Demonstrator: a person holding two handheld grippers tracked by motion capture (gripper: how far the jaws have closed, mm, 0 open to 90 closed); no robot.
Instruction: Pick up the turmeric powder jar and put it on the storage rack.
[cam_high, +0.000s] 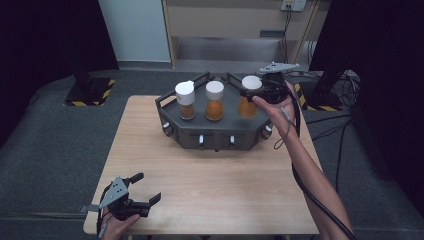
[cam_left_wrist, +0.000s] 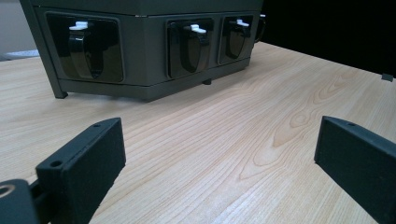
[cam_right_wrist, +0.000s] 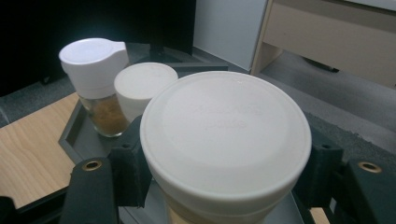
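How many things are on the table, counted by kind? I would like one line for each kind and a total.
Spice jars with white caps: 3
Dark rack that holds them: 1
Handheld grippers: 2
Total: 6

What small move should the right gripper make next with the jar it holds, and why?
Probably lift straight up. The right gripper is shut on the rightmost jar, just under its white lid, and the jar seems to sit in the grey rack.

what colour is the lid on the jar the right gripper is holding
White. The lid of the jar in the right gripper shows best in the right gripper view.
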